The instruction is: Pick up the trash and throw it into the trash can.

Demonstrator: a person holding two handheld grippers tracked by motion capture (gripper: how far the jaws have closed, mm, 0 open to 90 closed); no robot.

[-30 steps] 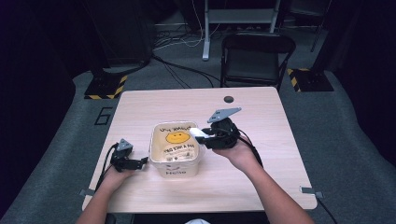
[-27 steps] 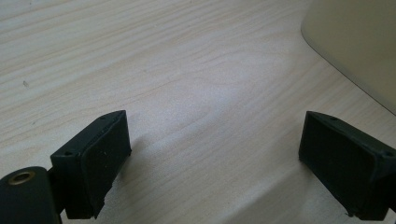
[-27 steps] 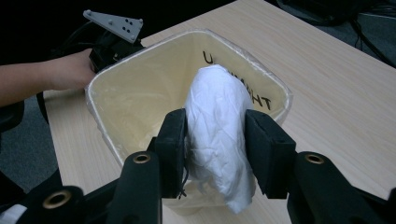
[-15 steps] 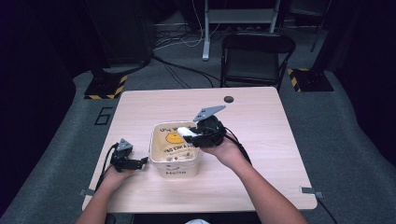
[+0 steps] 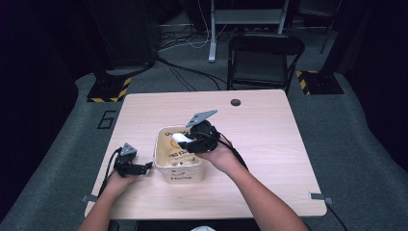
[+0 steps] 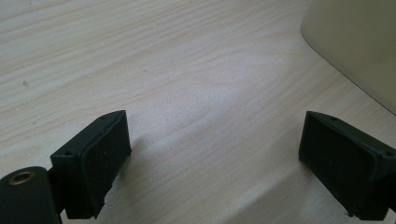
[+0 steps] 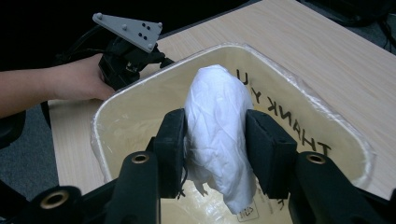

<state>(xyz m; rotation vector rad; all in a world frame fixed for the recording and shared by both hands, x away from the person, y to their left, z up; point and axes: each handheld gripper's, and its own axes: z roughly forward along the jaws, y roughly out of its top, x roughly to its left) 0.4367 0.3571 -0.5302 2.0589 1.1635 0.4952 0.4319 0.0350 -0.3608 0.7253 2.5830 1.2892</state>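
High view: one cream bucket printed with a smiley face stands on the light wood desk, and two grippers work at it. The right gripper reaches in from the bucket's right side, forearm angled across the desk, with one white crumpled wad between its fingers above the bucket's opening; half a second ago it was further right, over the rim. The left gripper rests low on the desk just beside the bucket's left wall, unmoved.

Left gripper view: the two fingers stand wide apart over bare desk, the bucket's wall ahead to their right.

Right gripper view: both fingers are clamped on the wad, which hangs between them over the bucket's interior. The left gripper sits beyond the far rim.
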